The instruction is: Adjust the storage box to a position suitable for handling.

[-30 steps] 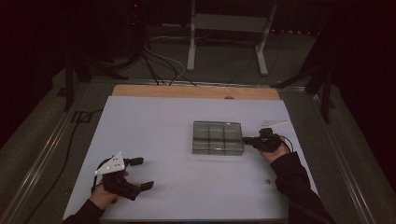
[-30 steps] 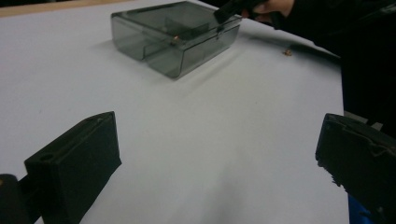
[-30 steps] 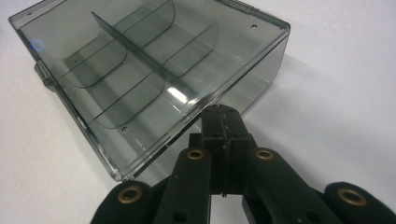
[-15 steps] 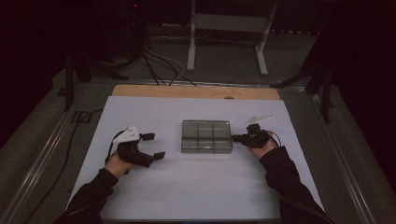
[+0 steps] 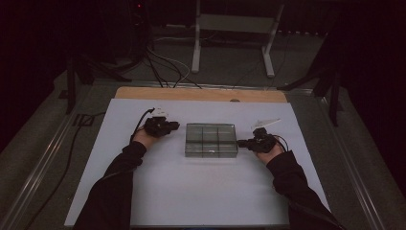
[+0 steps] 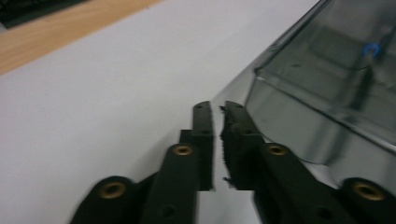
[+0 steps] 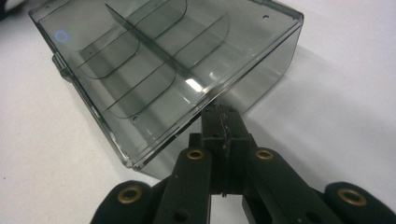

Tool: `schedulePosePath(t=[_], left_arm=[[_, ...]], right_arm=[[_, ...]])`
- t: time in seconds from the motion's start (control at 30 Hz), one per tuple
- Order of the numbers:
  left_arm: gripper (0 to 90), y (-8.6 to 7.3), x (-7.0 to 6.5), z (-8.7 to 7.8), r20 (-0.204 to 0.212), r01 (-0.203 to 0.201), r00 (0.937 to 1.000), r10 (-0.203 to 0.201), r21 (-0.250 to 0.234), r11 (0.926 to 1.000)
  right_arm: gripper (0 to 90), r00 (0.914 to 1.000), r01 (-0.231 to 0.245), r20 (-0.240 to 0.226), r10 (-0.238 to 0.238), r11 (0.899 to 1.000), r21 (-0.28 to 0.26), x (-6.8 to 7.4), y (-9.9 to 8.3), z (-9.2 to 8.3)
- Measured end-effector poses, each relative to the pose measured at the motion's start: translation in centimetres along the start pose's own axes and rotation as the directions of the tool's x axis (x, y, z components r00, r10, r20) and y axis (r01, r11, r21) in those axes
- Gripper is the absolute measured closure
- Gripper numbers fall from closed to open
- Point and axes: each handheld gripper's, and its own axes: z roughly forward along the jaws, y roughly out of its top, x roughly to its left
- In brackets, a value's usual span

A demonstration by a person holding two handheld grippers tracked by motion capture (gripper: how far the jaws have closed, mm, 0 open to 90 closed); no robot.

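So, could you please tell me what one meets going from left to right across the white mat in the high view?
Left gripper → smoky clear compartment box → right gripper, all on the white mat.

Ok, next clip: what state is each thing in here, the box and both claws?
Smoky clear plastic compartment box: lid closed, flat on the white table, compartments look empty.
Left claw: jaws just closed, nothing between them, beside the box's left end.
Right claw: shut, tips against the box's right end, whether on its edge unclear.
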Motion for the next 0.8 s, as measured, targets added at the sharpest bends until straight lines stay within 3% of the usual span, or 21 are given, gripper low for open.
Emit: schedulePosePath(t=[0.07,0.23,0.4,0.47,0.67,0.8], left_arm=[[90.0,0.3,0.2,1.1,0.006,-0.016,0.9999,0.015,0.027,0.9995],[90.0,1.0,0.2,2.5,0.044,-0.050,0.9978,0.050,-0.002,0.9988],[90.0,1.4,-0.1,2.6,0.096,-0.073,0.9927,0.073,-0.006,0.9973],[90.0,1.5,-0.2,2.5,0.095,-0.088,0.9917,0.087,0.002,0.9962],[90.0,1.5,0.0,2.4,0.107,-0.076,0.9914,0.075,0.003,0.9971],[90.0,1.5,-0.3,2.2,0.113,-0.101,0.9886,0.100,0.012,0.9948]], right_arm=[[90.0,1.0000,-0.001,0.000,0.001,1.000,0.006,0.0,0.0,0.0],[90.0,0.9999,-0.006,-0.014,0.006,1.000,0.010,0.0,-0.2,0.0],[90.0,0.9996,-0.016,-0.023,0.016,1.000,0.017,0.0,-0.4,0.1],[90.0,0.9995,-0.018,-0.025,0.018,1.000,0.019,0.0,-0.4,0.1],[90.0,0.9995,-0.020,-0.025,0.020,0.999,0.029,0.1,-0.3,0.1],[90.0,0.9993,-0.018,-0.032,0.019,0.999,0.030,0.2,-0.4,0.0]])
